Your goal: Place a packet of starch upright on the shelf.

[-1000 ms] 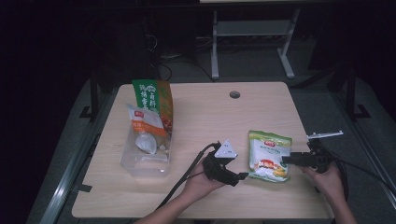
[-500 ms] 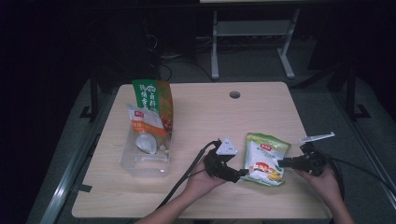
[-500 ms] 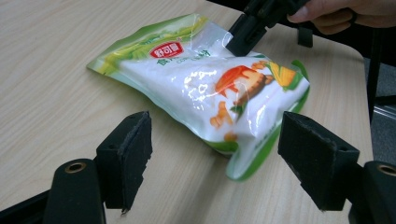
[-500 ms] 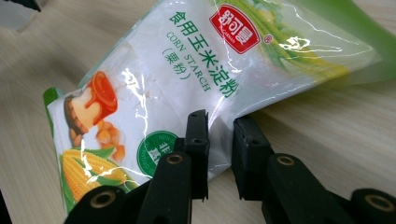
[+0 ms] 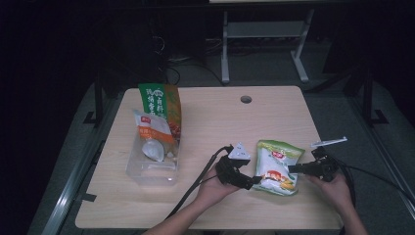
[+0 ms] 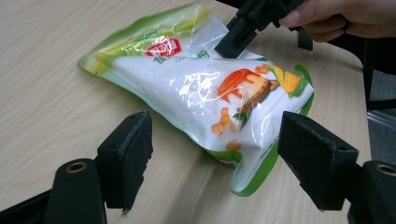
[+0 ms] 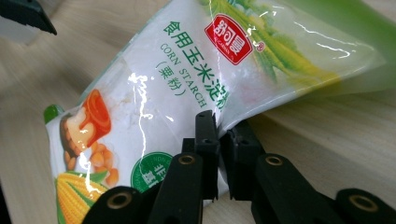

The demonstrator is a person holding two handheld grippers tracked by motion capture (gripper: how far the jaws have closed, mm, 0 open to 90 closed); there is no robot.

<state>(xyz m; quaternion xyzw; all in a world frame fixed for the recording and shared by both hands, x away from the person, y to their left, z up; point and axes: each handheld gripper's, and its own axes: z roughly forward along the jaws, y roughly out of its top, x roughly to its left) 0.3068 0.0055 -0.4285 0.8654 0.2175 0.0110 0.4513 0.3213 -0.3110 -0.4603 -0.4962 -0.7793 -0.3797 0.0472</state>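
The corn starch bag (image 5: 276, 167) lies near the front right of the table (image 5: 215, 117), tipped up a little on one side because the right gripper (image 7: 219, 154) has just been closing on its edge, and its jaws now pinch the thin plastic rim between them; that hold seems meant to raise the bag off the wood. The left gripper (image 6: 212, 154) waits at the bag's opposite corner with its jaws spread wide, the bag's lower tip sitting between them but not touched, probably so it can take a second hold and steady the load. Well apart to the left, a clear plastic bin (image 5: 151, 164) already holds two other food bags (image 5: 159, 120), which looks like the place this one is bound for
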